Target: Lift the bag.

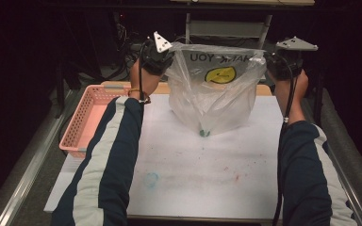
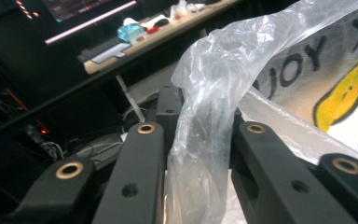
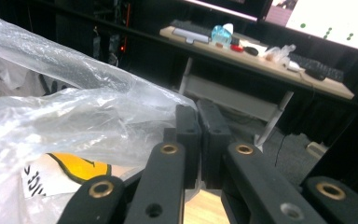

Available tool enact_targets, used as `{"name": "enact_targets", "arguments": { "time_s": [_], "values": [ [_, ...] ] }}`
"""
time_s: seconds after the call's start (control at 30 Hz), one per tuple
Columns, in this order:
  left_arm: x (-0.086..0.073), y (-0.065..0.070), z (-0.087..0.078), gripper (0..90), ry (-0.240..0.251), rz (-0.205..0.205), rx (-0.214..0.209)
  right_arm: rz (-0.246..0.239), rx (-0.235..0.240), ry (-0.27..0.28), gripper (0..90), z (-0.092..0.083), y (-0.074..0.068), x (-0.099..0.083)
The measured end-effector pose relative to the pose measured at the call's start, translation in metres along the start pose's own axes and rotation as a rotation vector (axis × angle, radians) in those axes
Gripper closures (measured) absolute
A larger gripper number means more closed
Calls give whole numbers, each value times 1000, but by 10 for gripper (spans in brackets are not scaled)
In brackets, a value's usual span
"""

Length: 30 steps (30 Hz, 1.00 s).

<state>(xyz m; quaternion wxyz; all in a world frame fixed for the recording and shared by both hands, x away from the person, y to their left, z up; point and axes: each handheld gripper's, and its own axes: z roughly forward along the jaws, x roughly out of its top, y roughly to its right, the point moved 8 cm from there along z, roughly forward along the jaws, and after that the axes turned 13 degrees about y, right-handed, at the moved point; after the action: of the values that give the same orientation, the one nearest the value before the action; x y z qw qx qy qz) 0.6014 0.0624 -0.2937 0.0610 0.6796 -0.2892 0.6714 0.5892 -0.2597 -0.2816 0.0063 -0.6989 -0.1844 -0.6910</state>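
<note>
A clear plastic bag with a yellow smiley face hangs above the white bench, held up by both claws. A small teal thing sits at the bottom of the bag, down by the bench. The left claw has the bag's edge between its jaws, which stand a little apart. The right claw is squeezed tight on the other edge. A pink basket sits at the left side of the bench.
</note>
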Motion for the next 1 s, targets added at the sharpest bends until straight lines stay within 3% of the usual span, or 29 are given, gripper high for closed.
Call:
{"name": "enact_targets", "arguments": {
  "time_s": [0.13,0.2,0.3,0.47,0.57,0.7,0.77,0.87,1.0],
  "values": [
    [-1,0,-2,684,-12,-20,-8,-7,-1,1,839,-2,-1,5],
    [-5,-1,-3,562,-21,-33,17,7,1,-4,789,-1,-1,3],
    [-5,-3,-6,497,-8,-50,23,16,-3,-10,728,-2,-2,1],
    [0,-3,-14,312,2,-88,2,34,17,31,566,-9,-5,7],
    [3,2,-19,292,3,-81,-24,50,25,57,473,-13,-10,11],
    [9,8,-25,239,8,-35,-28,50,53,71,415,-18,-18,15],
    [15,6,-30,240,23,-25,-22,50,72,81,406,-20,-22,18],
    [22,0,-35,239,40,-44,-20,35,70,100,401,-24,-25,25],
    [28,-9,-42,240,45,-34,9,15,67,123,398,-29,-26,31]
  ]
}}
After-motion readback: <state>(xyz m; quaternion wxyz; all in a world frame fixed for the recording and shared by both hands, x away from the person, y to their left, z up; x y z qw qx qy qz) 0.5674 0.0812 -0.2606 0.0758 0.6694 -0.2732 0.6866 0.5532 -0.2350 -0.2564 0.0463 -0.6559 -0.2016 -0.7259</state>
